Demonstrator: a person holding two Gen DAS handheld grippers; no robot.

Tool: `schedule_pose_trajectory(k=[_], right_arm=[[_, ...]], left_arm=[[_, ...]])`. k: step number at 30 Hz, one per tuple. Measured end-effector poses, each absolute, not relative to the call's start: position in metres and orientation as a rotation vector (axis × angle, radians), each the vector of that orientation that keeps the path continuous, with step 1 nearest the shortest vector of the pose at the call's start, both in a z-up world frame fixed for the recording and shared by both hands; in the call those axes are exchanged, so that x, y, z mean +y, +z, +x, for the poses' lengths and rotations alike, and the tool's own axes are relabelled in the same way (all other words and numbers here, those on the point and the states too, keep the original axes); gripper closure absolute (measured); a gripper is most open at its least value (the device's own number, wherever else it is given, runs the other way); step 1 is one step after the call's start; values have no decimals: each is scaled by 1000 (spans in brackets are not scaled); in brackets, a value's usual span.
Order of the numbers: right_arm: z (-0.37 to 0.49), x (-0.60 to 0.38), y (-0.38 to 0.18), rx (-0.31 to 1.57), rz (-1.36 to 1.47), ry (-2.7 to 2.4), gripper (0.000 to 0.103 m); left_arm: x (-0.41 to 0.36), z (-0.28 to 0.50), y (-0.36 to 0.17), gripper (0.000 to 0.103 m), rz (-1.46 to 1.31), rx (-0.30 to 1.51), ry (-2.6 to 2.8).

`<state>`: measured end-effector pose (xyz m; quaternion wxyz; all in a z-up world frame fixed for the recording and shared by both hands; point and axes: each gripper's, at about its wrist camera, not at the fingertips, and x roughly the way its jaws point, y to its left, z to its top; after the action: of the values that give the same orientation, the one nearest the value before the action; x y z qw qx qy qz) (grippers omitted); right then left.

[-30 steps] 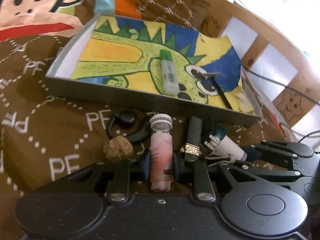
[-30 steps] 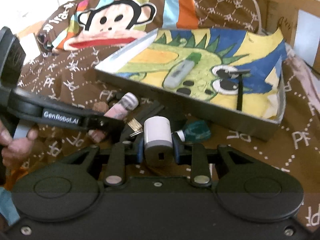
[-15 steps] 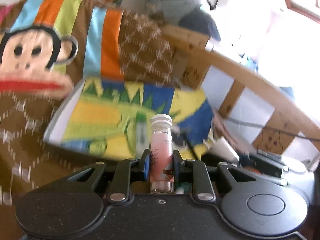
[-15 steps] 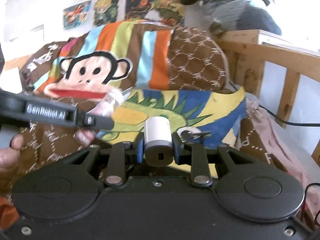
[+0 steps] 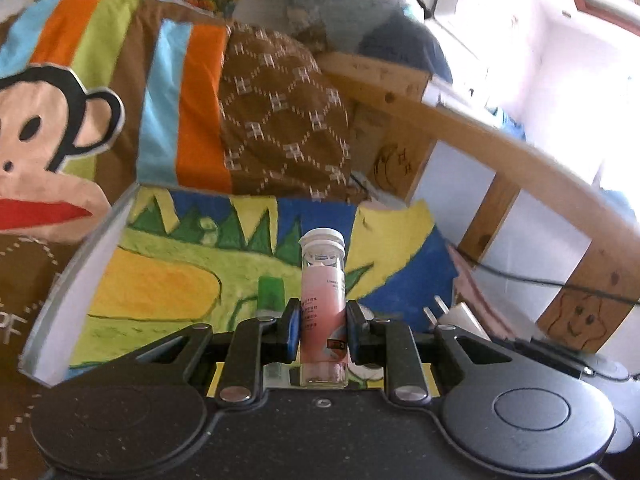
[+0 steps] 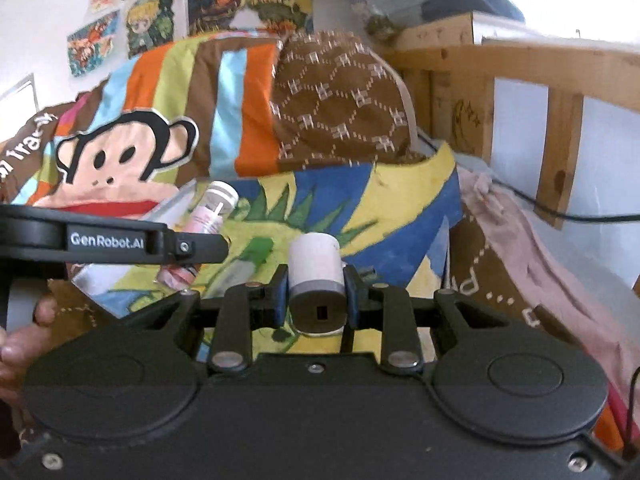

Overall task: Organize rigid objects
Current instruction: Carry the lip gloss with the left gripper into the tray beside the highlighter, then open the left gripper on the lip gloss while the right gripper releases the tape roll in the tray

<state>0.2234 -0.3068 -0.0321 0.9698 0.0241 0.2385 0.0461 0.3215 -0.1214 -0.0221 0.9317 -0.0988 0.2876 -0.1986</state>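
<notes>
The left gripper (image 5: 322,330) has its jaws closed tight on a pink bottle (image 5: 323,304) with a white cap; the bottle stands upright between the blue pads, cap well above them and its clear base below. It hangs over the near part of a grey tray (image 5: 76,280) lined with a bright painted sheet (image 5: 160,280), where a green-capped tube (image 5: 270,292) lies just left of the bottle. The right gripper (image 6: 316,294) is clamped on a short white cylinder (image 6: 316,264) with a grey end facing the camera, the pads pressing its two sides. From the right wrist view the left gripper reaches in from the left, the pink bottle tilted above the tray's left edge. A monkey blanket (image 6: 120,152) lies beyond the tray
</notes>
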Motion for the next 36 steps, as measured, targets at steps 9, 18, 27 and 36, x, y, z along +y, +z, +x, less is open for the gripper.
schedule_pose_trajectory(k=[9, 18, 27, 36], right_arm=[[236, -306, -57, 567, 33, 99, 82], [233, -301, -66, 610, 22, 101, 82], [233, -294, -71, 618, -10, 112, 81], [218, -294, -58, 580, -41, 125, 77]], left_arm=[[-127, 343, -57, 79, -259, 729, -443], [-132, 343, -63, 79, -215, 765, -447], [-136, 344, -68, 78, -188, 819, -429], [-128, 333, -54, 73, -164, 814, -372]])
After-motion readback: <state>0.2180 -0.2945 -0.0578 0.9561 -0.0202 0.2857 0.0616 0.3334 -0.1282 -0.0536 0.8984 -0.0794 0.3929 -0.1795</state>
